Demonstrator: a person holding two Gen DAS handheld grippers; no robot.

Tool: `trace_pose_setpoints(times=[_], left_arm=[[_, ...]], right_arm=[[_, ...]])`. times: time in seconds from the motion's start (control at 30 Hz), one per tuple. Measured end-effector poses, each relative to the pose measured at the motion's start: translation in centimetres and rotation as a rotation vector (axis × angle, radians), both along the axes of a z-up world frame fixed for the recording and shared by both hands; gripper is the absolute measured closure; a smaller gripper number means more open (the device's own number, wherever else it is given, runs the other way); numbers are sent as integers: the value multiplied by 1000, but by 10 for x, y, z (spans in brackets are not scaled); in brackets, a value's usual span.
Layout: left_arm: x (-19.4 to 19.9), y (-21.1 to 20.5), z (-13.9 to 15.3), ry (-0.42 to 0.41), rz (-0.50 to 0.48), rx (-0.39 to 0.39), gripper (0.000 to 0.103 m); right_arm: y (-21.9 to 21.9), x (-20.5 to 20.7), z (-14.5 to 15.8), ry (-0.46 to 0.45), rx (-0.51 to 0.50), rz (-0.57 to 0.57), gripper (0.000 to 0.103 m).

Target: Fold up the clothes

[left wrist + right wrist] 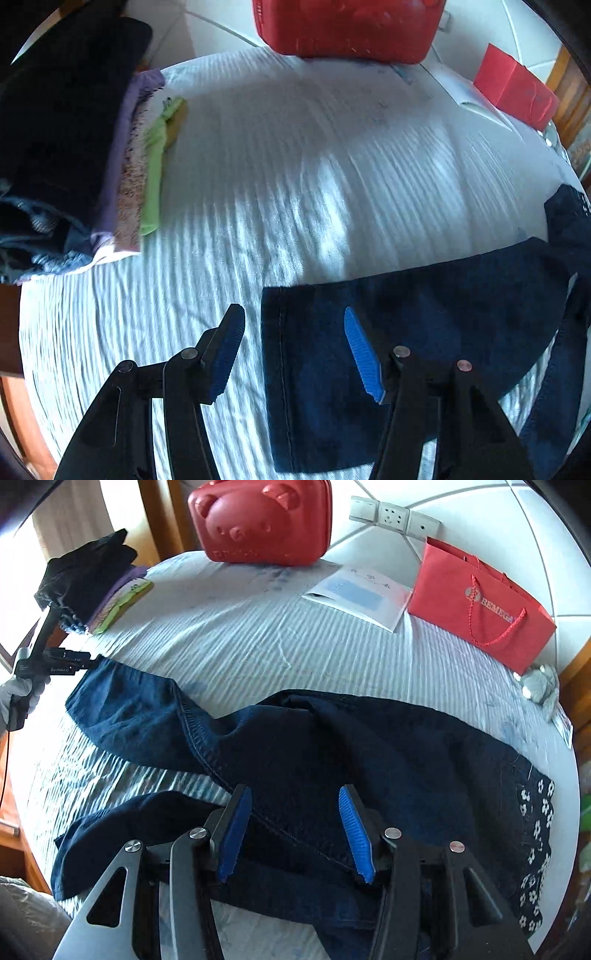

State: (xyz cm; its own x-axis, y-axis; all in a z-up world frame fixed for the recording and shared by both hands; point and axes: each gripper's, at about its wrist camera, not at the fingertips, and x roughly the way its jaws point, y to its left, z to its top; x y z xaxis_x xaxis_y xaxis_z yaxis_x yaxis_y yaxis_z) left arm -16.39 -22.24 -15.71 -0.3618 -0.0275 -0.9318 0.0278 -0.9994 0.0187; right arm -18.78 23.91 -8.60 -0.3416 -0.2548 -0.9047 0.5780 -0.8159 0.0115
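Observation:
Dark blue jeans point(332, 746) lie spread across the white striped bedsheet point(240, 638), the waist with a flowered lining at the right, one leg reaching left. In the left wrist view a leg end point(369, 350) lies flat. My left gripper point(291, 343) is open, just above the leg's hem edge, holding nothing; it also shows far left in the right wrist view point(66, 661). My right gripper point(295, 830) is open over the thigh seam of the jeans, holding nothing.
A stack of folded clothes point(66, 129) sits at the bed's far left. A red bear-shaped case point(262, 517), a booklet point(358, 594), a red paper bag point(480, 605) and a small grey plush toy point(539, 686) stand along the far edge.

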Motion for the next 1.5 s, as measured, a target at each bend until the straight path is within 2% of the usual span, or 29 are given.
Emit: trace_pose_setpoints(times=[0.1, 0.17, 0.2, 0.23, 0.27, 0.37, 0.43, 0.47, 0.5, 0.53, 0.57, 0.63, 0.7, 0.77, 0.87, 0.93, 1.0, 1.07, 1.17, 1.23, 1.3, 1.37, 1.4, 1.43, 1.5], left_arm=[[-4, -1, -6, 3, -30, 32, 47], [-4, 1, -7, 8, -52, 51, 58], [-1, 4, -6, 13, -58, 37, 65], [1, 7, -4, 21, -59, 0, 86], [4, 10, -3, 24, -58, -22, 95], [10, 12, 4, 23, -53, -4, 95], [15, 19, 13, 42, -61, -39, 96], [17, 21, 18, 56, -62, -56, 96], [18, 23, 25, 78, -59, -72, 96], [18, 24, 33, 100, -55, -88, 96], [19, 25, 40, 123, -51, -104, 96], [16, 26, 61, 180, -41, -126, 96], [10, 27, 91, 264, -23, -170, 96], [8, 26, 124, 364, -4, -190, 96], [15, 27, 157, 460, -3, -195, 96], [24, 28, 152, 455, -17, -241, 96], [41, 24, 128, 373, -4, -266, 96], [59, 11, 91, 255, 43, -262, 96], [100, -11, 30, 40, 125, -204, 95], [129, -19, 15, -28, 167, -117, 95], [146, -24, 25, -6, 209, -43, 95], [146, -32, 40, 41, 254, 0, 93], [136, -34, 41, 51, 271, 17, 85], [126, -37, 41, 60, 287, 34, 70], [106, -42, 43, 79, 320, 67, 53]], right_arm=[[-2, -2, -4, -6, 4, -17, 54], [-4, -4, -5, -11, 1, -16, 54], [-7, -3, -5, -15, -2, -4, 53], [-11, -3, -5, -17, -4, 12, 52], [-17, -1, -5, -14, -5, 42, 49], [-40, 4, -6, 13, 11, 129, 38], [-58, 5, -13, 30, 45, 187, 38], [-65, 4, -18, 45, 80, 200, 41], [-72, 2, -27, 60, 141, 207, 48], [-78, -2, -36, 64, 203, 208, 78], [-81, -8, -42, 68, 242, 200, 91], [-77, -22, -34, 84, 202, 139, 92], [-67, -33, -7, 183, 151, 61, 92], [-53, -39, 34, 321, 69, -19, 92], [-40, -33, 75, 443, 2, -50, 91], [-42, -28, 67, 389, 28, -7, 86], [-46, -16, 41, 261, 50, 61, 81], [-47, 1, 8, 115, 51, 108, 59], [-37, 31, -24, -29, 27, 131, 57], [-18, 44, -28, -75, 1, 106, 57], [7, 46, -26, -96, -22, 43, 57], [33, 37, -19, -93, -49, -49, 57], [44, 32, -16, -87, -64, -90, 57], [54, 26, -13, -79, -76, -131, 57], [73, 12, -6, -54, -91, -214, 57]])
